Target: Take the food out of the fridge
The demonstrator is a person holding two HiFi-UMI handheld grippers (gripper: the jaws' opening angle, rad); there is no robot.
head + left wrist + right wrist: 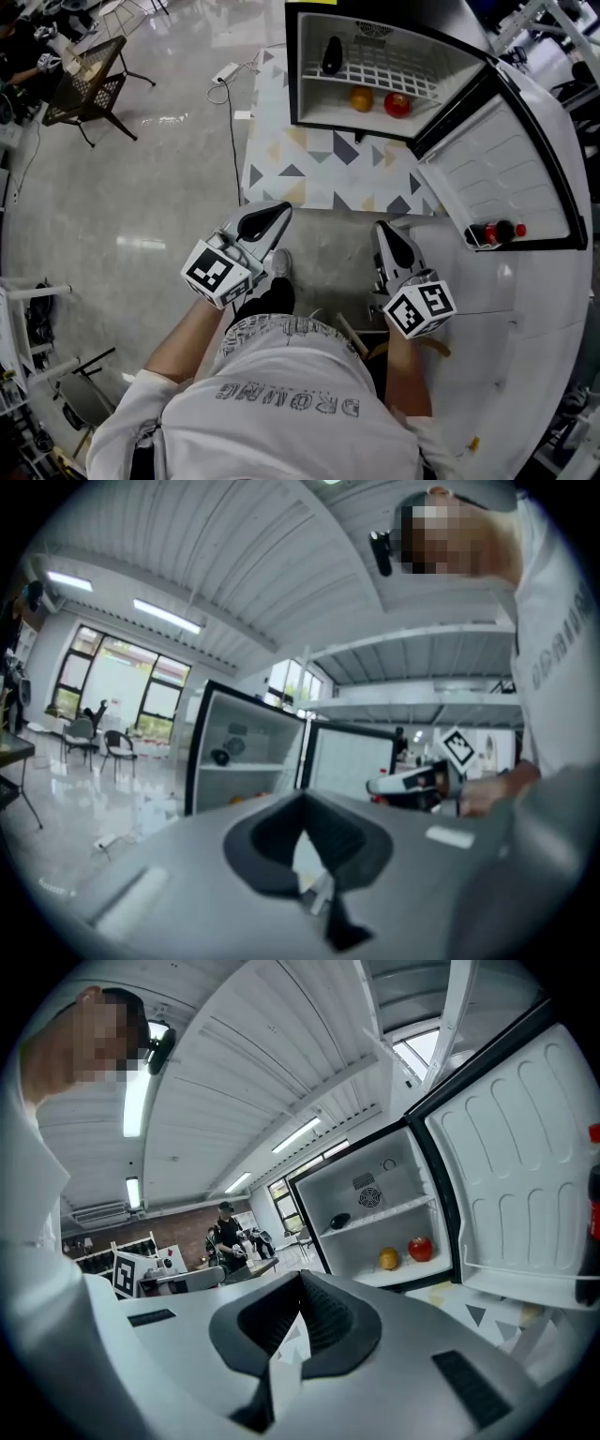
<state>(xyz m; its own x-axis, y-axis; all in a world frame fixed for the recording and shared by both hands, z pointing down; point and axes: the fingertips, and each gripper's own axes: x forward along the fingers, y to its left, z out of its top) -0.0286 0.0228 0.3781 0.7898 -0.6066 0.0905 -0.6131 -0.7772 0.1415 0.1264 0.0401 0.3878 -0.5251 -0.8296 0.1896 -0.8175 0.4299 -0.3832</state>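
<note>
Currently both grippers are hanging well short of the fridge point(306, 66), and neither is holding anything.

- The left gripper point(281, 210) is showing its jaws together and empty. If they are not opening before the reach, they will likely be nudging food instead of taking it.
- A dark item point(332, 54) is lying on the wire shelf point(398, 70). A push could be sending it toward the back wall.
- An orange fruit point(361, 97) and a red fruit point(397, 104) are sitting side by side on the fridge floor. Both are round, so an off-centre pinch risks rolling one out onto the mat point(309, 159).
- The right gripper point(382, 228) is likewise closed on nothing.
- The door point(497, 169) is standing open on the right, with a bottle point(495, 232) in its rack. A wide right-hand swing could be clipping either.
</note>
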